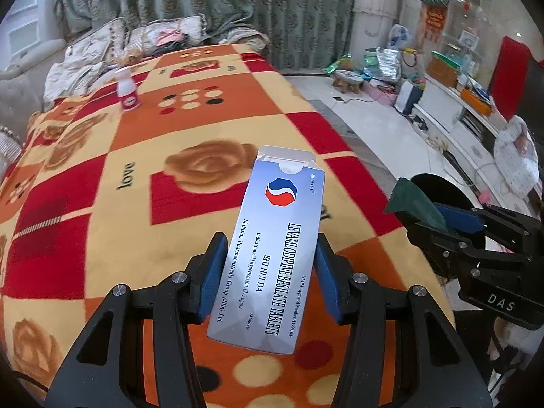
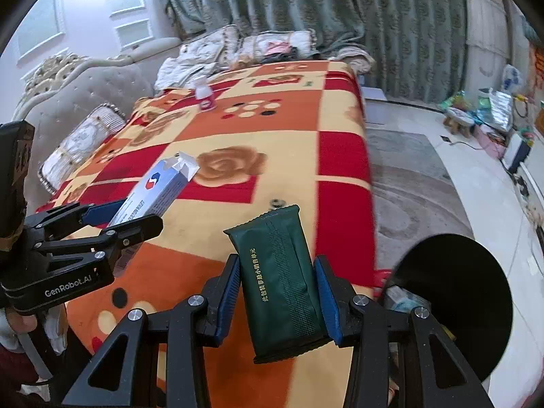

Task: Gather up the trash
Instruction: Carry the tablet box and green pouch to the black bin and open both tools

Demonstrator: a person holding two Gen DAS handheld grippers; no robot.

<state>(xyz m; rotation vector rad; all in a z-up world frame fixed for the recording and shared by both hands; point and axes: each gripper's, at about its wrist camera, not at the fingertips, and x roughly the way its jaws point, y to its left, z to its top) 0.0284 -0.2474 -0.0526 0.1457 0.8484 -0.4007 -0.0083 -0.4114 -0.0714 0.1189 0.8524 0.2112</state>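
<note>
Jaws clamp "LEVAMLODIPINE BESILATE TABLETS" box [image 1: 268, 248], green packet [image 2: 280, 284].

Soft even indoor light, heavy fisheye warp w/ dark corners, slight motion blur.

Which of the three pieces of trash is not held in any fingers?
The small white bottle with a pink label, standing alone far back on the blanket. The tablet box sits in the left gripper, the green packet in the right gripper.

Black gripper [image 1: 272, 272] frames, blue pads, silver screws.
</note>
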